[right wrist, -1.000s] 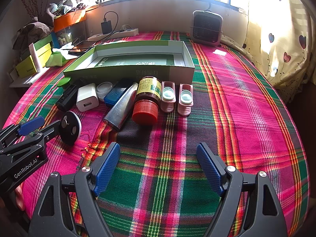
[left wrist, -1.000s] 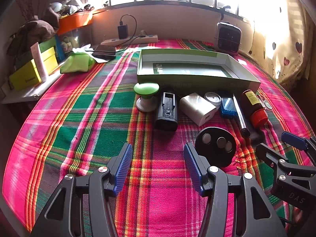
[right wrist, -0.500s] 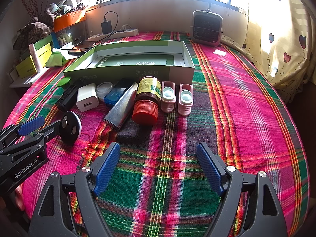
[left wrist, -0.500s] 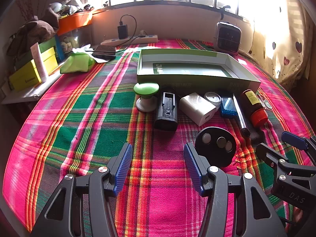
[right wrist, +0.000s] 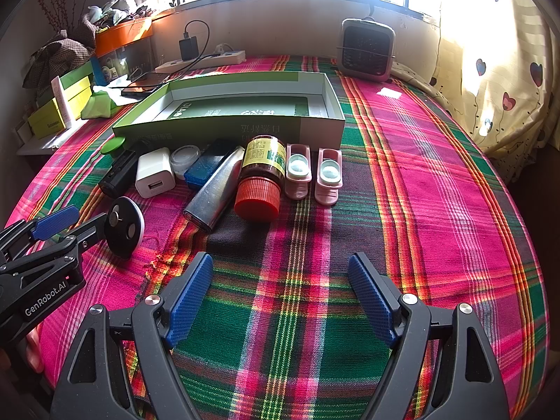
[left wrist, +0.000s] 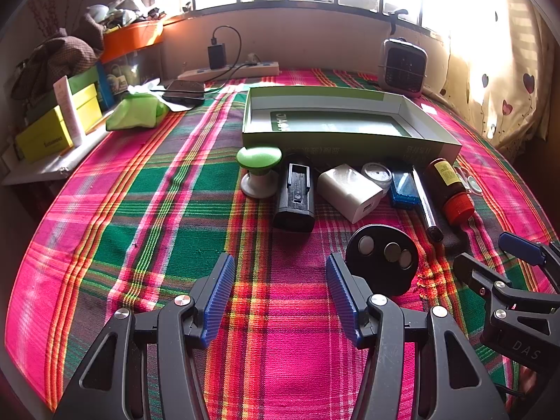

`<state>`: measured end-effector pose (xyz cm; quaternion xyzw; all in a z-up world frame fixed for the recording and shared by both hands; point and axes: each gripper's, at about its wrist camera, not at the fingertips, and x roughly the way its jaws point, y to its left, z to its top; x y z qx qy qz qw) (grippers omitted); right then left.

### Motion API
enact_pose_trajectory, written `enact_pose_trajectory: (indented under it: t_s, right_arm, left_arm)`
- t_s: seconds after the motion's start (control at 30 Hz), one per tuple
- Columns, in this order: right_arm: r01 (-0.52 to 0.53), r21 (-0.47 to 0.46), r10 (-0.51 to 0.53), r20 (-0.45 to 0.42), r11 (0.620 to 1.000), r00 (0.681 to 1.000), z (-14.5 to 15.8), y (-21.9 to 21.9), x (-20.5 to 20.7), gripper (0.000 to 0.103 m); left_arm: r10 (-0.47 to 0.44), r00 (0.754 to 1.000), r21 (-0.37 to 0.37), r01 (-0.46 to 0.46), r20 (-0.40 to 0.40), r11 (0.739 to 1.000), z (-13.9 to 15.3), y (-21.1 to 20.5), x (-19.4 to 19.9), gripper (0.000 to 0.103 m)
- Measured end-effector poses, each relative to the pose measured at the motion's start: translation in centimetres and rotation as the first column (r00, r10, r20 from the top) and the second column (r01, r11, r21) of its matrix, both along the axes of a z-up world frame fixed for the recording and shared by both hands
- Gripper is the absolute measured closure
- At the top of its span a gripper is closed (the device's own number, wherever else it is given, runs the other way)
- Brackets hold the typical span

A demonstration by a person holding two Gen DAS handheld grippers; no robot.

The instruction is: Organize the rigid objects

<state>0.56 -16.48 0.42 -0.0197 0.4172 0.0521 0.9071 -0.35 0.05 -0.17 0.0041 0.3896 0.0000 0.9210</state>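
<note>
Both the left gripper [left wrist: 278, 294] and right gripper [right wrist: 280, 294] hover spread wide and empty over the plaid cloth, small objects crowded touching beside the empty green box [right wrist: 315, 119]; grabbing the brown bottle [right wrist: 260, 171] might nudge its neighbours.

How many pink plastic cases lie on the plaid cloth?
2. The left pink plastic case lies beside the red-capped brown bottle; the right pink plastic case lies beside the first.

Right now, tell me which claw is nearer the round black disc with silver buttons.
Left. The left claw has its right finger beside the round black disc with silver buttons, disc outside the gap. The right claw sits farther off to the disc's right, open over bare plaid cloth.
</note>
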Motion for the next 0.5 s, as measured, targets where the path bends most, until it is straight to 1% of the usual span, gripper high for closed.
enact_pose_trajectory:
  t_s: [0.5]
  right_arm:
    - [0.0, 0.0, 0.0, 0.0, 1.0, 1.0, 0.02, 0.04, 0.01, 0.023]
  left_arm:
    - [0.0, 1.0, 0.001, 0.0, 0.0, 1.0, -0.03, -0.23, -0.02, 0.049]
